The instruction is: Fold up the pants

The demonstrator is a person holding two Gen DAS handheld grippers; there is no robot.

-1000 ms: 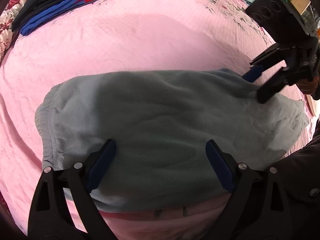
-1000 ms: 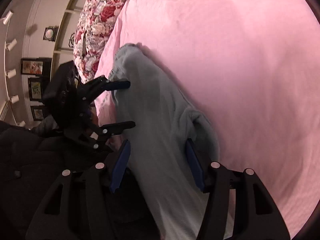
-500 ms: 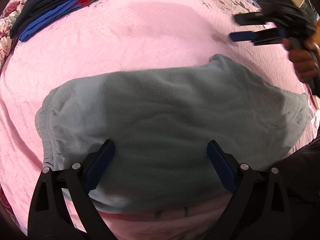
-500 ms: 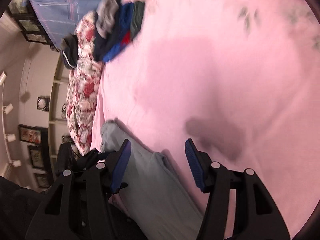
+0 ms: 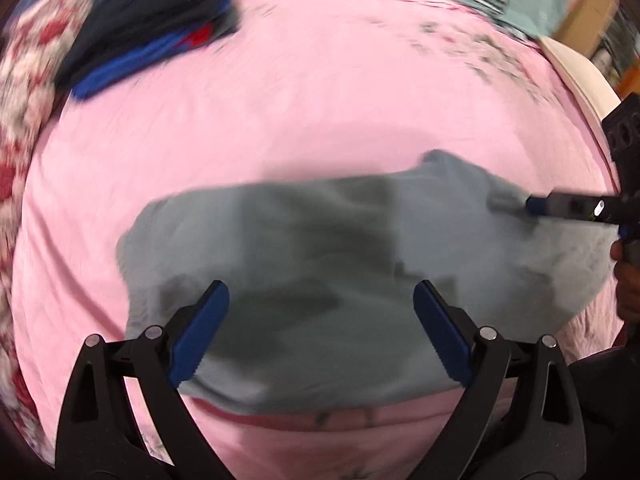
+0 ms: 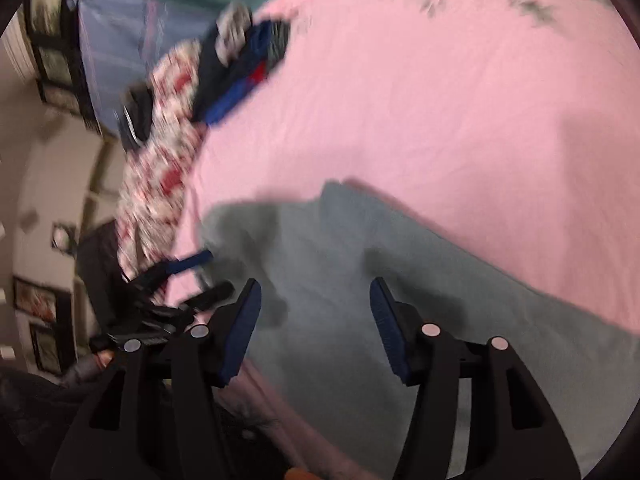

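We find the grey-green pants [image 5: 320,264] lying folded and rumpled on the pink bed [image 5: 320,92], straight ahead of the left hand-held gripper [image 5: 320,320], fingers spread. Right hand-held gripper [image 6: 316,320] hangs spread above them. Dark clothes pile [image 5: 148,28] sits far beyond.
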